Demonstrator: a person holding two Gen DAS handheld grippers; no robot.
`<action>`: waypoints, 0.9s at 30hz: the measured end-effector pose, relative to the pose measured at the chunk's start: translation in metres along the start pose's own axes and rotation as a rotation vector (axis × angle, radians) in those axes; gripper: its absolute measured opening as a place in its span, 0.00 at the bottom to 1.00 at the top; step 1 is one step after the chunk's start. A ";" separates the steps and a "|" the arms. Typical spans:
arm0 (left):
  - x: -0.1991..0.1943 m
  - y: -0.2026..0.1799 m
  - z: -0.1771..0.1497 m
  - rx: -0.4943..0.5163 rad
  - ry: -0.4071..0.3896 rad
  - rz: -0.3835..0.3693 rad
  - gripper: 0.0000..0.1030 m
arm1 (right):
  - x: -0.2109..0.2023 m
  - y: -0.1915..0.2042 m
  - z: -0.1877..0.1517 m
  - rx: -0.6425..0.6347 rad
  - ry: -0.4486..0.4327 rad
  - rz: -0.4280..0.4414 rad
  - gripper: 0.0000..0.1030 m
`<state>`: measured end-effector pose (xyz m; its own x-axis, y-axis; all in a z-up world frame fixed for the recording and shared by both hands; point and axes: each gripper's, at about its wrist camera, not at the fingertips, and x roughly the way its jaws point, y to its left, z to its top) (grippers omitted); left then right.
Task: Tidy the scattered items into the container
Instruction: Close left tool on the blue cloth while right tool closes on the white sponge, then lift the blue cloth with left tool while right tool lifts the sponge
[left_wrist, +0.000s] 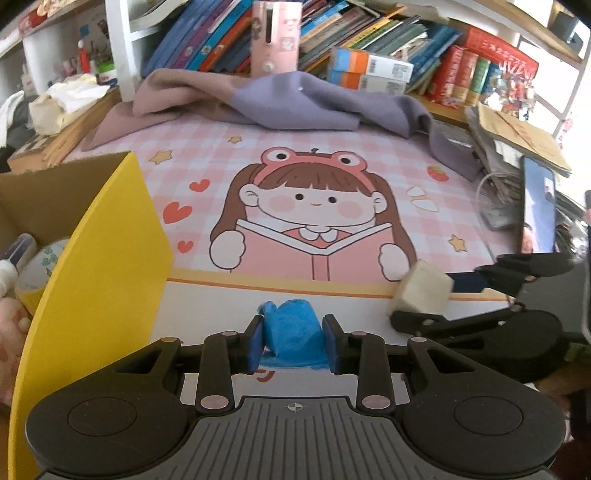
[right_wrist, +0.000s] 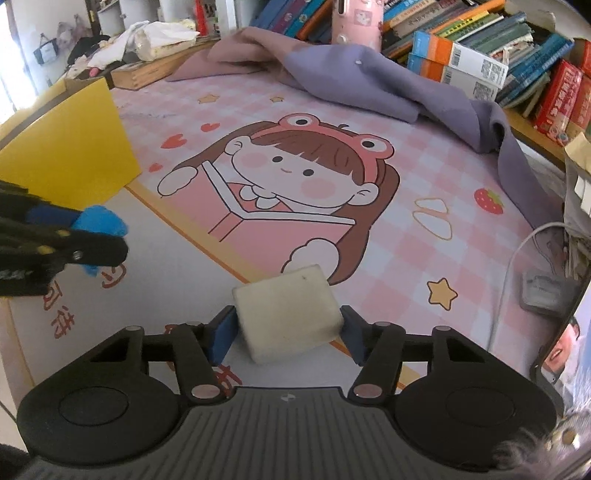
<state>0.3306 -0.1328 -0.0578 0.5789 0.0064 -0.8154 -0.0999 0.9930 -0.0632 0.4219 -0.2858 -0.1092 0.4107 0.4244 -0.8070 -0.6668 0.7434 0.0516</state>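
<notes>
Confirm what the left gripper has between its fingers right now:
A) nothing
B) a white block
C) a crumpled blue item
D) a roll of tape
C: in the left wrist view the left gripper is shut on the crumpled blue item, its pads pressing both sides; the white block sits between the right gripper's fingers instead.

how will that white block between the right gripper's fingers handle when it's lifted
The white block has flat faces and blunt corners, so it probably won't roll. It looks like foam or an eraser, likely light and slightly squashy. The right gripper brackets it, so it should lift squarely.
</notes>
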 end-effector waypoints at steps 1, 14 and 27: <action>-0.002 -0.001 0.000 0.006 -0.003 -0.002 0.30 | 0.000 0.000 0.000 0.001 0.000 -0.002 0.56; -0.027 -0.014 -0.004 0.094 -0.014 -0.055 0.29 | -0.028 0.003 -0.010 0.064 -0.030 0.002 0.48; -0.059 -0.017 -0.016 0.110 -0.039 -0.104 0.29 | -0.072 0.024 -0.020 0.073 -0.079 0.014 0.47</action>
<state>0.2856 -0.1522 -0.0176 0.6125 -0.0951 -0.7847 0.0501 0.9954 -0.0815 0.3640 -0.3094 -0.0618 0.4514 0.4721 -0.7572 -0.6270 0.7716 0.1072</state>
